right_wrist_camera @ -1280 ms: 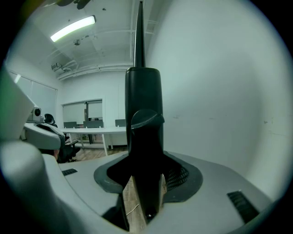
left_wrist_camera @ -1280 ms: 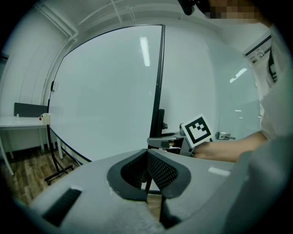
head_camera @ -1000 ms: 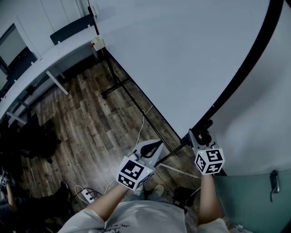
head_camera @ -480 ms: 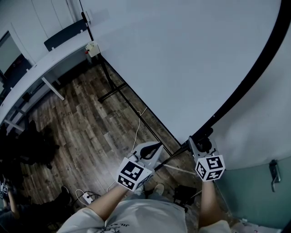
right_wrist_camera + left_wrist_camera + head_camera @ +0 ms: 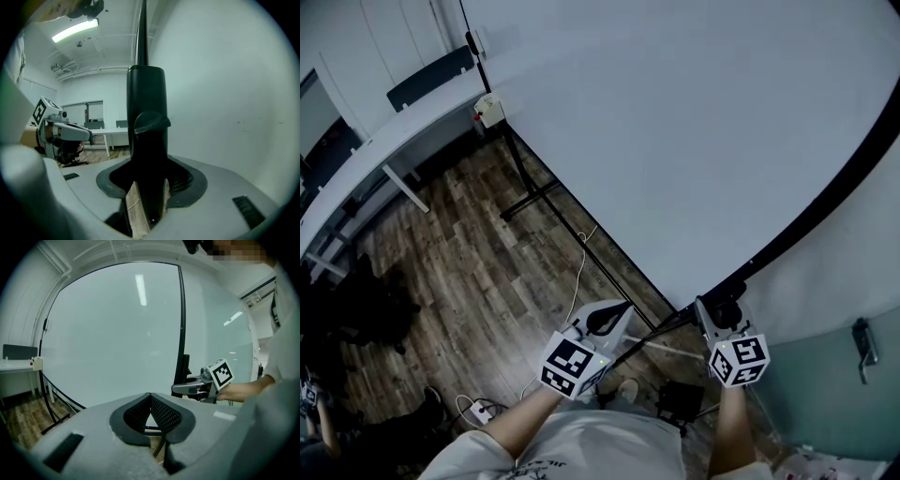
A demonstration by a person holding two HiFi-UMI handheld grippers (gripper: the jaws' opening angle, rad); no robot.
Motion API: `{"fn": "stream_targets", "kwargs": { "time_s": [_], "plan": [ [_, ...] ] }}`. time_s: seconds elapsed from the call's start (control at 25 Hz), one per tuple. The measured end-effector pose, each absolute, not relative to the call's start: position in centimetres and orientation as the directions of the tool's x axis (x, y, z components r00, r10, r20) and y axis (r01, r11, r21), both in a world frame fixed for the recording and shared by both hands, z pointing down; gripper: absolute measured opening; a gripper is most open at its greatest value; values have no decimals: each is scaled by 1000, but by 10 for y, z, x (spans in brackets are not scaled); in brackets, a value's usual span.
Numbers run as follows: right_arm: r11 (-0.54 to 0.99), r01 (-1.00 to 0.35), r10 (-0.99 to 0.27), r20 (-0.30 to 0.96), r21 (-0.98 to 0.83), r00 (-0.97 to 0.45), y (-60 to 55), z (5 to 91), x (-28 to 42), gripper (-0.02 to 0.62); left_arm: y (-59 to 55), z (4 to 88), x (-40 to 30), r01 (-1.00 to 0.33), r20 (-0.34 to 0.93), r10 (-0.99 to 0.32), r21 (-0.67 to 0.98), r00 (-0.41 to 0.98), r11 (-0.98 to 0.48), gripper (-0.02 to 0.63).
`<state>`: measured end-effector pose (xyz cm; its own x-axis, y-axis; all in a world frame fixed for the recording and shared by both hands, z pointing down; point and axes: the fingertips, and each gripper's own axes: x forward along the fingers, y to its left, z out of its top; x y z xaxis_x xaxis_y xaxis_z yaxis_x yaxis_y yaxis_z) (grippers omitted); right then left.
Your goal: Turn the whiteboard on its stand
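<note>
The big whiteboard (image 5: 675, 122) hangs tilted on its black stand (image 5: 528, 195) and fills the upper right of the head view. Its black frame edge (image 5: 825, 211) runs down to my right gripper (image 5: 719, 314). In the right gripper view, the right gripper (image 5: 146, 187) is shut on the black frame post (image 5: 146, 108), just below a black knob (image 5: 151, 122). My left gripper (image 5: 614, 319) is held lower left of the board, shut and empty. In the left gripper view, the left gripper (image 5: 150, 399) faces the whiteboard (image 5: 117, 333) and sees the right gripper (image 5: 199, 386).
A long white desk (image 5: 384, 131) and a dark chair (image 5: 431, 70) stand at the far left. On the wood floor lie a white cable (image 5: 577, 272) and a power strip (image 5: 478, 405). A white box (image 5: 488, 109) hangs on the stand's far post.
The board's black edge has swung lower and to the right, and more white surface fills the view. My right gripper moved down with the post; the left gripper dropped slightly.
</note>
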<state>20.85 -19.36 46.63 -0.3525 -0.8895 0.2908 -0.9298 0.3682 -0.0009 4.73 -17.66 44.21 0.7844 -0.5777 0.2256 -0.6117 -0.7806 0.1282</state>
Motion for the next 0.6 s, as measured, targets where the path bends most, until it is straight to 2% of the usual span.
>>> {"fn": "stream_targets", "kwargs": {
  "time_s": [0.6],
  "plan": [
    [312, -950, -914, 273, -3, -301, -193, 466, 210, 186, -171, 440, 42, -604, 220, -572, 121, 790, -788, 11]
  ]
}}
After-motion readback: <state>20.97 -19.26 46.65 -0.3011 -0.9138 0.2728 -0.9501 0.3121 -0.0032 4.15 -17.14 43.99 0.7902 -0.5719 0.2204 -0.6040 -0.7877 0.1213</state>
